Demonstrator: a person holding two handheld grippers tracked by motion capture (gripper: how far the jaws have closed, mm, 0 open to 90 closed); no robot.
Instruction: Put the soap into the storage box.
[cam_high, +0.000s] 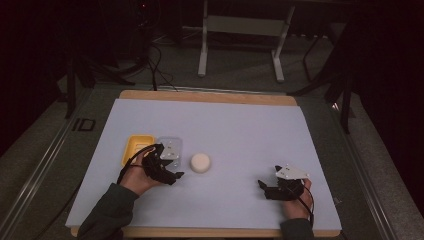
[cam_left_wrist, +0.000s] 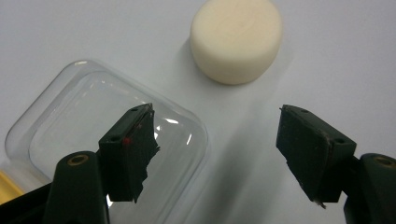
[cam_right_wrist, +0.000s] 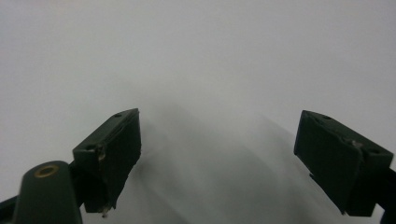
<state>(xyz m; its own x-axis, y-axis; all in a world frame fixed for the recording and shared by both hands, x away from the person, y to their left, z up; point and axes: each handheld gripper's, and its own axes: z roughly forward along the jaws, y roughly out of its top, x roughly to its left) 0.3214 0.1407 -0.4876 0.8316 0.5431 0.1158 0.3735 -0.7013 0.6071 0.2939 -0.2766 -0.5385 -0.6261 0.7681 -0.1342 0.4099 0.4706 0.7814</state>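
Just ahead of my left gripper (cam_left_wrist: 215, 154), whose jaws are standing spread and empty, the cream round foam puck (cam_left_wrist: 236, 39) is sitting on the white mat, well apart from my right gripper (cam_high: 272, 187), likewise spread.

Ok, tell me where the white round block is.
In the high view the white round block lies left of centre on the white mat, just right of the clear lid.
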